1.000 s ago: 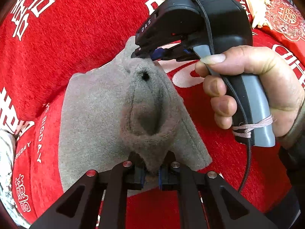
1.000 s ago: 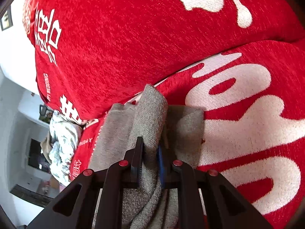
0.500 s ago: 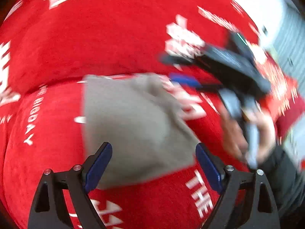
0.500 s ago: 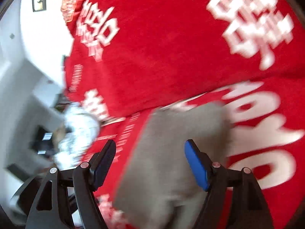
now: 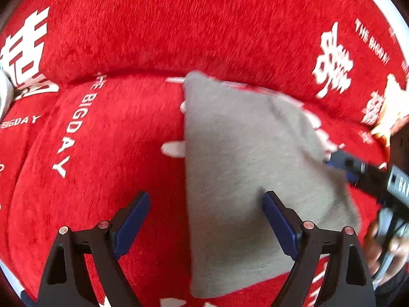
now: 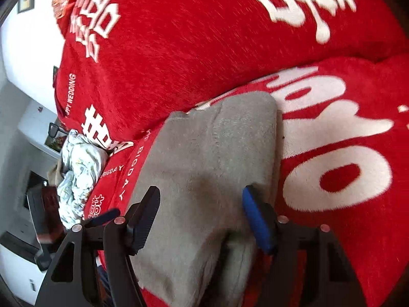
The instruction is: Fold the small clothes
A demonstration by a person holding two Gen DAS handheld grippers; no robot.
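A grey knit garment (image 5: 242,179) lies folded flat on a red sofa cover with white lettering (image 5: 102,153). It also shows in the right wrist view (image 6: 209,168). My left gripper (image 5: 204,222) is open and empty above the garment's near left edge. My right gripper (image 6: 202,212) is open and empty, hovering over the garment's near end. In the left wrist view the right gripper's tip (image 5: 358,174) sits at the garment's right edge.
The red backrest (image 6: 191,38) rises just behind the garment. A crumpled pale patterned cloth (image 6: 76,168) lies at the sofa's left end. A yellowish item (image 5: 391,110) sits at the far right. Room furniture (image 6: 35,204) shows beyond the sofa's left end.
Both grippers were shut on the raised grey garment a second ago. They opened, let it drop flat, and pulled back above it.
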